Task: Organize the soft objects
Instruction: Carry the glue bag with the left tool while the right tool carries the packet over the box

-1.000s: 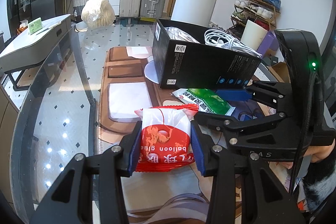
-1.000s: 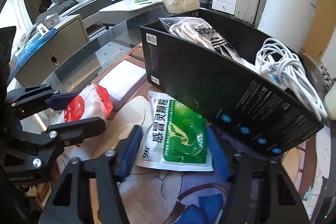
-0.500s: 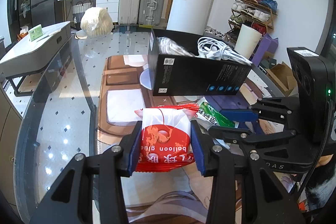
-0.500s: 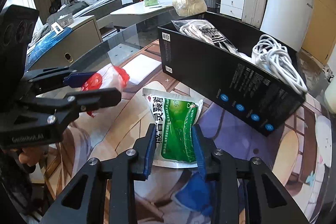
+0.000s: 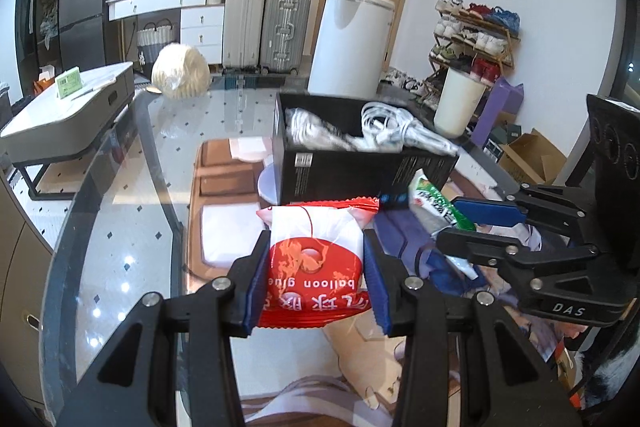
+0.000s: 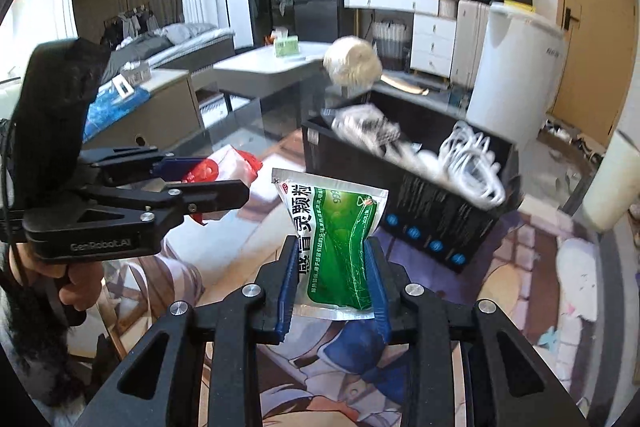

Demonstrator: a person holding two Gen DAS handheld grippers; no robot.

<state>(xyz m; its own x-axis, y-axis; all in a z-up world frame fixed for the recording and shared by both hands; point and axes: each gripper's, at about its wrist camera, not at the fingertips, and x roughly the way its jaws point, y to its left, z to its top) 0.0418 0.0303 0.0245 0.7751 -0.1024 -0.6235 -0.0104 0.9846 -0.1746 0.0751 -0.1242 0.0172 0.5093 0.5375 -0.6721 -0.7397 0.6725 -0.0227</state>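
Observation:
My left gripper (image 5: 316,277) is shut on a red and white balloon glue packet (image 5: 316,263) and holds it above the table. My right gripper (image 6: 333,279) is shut on a green and silver medicine sachet (image 6: 336,239), lifted off the table; the sachet also shows in the left wrist view (image 5: 438,207). The black box (image 5: 360,171) stands beyond both, holding a bagged white item (image 5: 316,129) and a coiled white cable (image 5: 396,131). The left gripper shows in the right wrist view (image 6: 208,183) with the red packet (image 6: 224,163).
The glass table (image 5: 120,227) carries a printed mat (image 6: 520,287) and a brown tray (image 5: 224,187) with white pads. A cream ball-shaped bundle (image 5: 182,71) sits at the far table edge. A white bin (image 5: 352,43) and suitcases (image 5: 266,27) stand behind.
My right gripper closed on the green sachet and lifted it off the table. My left gripper rose with the red packet, farther from the black box.

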